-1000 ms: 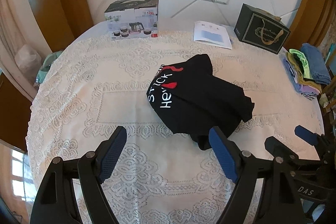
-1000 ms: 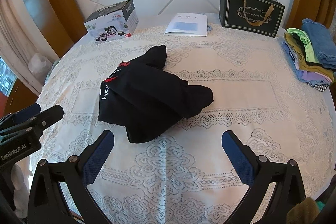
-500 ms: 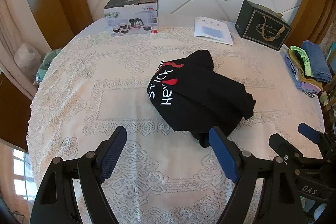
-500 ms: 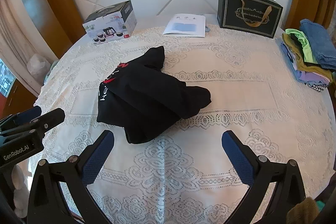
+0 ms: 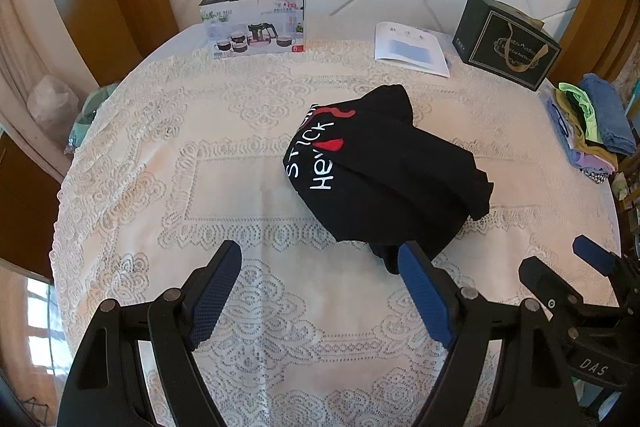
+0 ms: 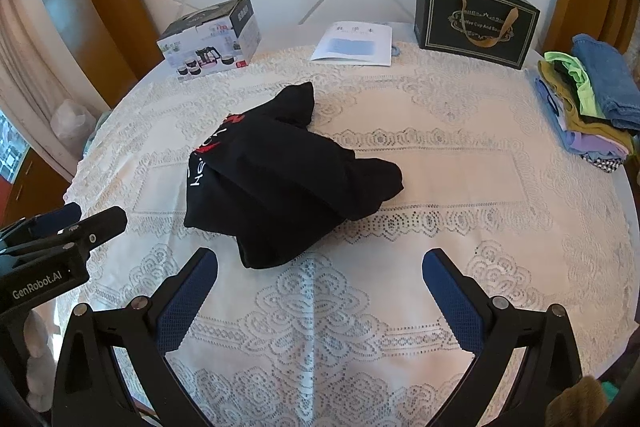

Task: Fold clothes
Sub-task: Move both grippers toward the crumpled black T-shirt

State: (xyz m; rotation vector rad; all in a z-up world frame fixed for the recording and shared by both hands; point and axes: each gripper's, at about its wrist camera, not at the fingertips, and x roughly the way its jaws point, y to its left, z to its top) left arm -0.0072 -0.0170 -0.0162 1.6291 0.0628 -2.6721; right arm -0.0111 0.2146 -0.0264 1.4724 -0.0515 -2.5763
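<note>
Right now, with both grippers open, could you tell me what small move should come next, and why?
Probably bring the left gripper forward onto the near edge of the bunched black T-shirt: it lies crumpled, ungrasped, and needs spreading flat first.

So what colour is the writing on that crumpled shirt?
White letters with red marks, on a black shirt. It shows best in the left wrist view.

Print on the crumpled black shirt [image 5: 384, 175] partly folded under; booklet [image 5: 410, 49] text too small.
</note>
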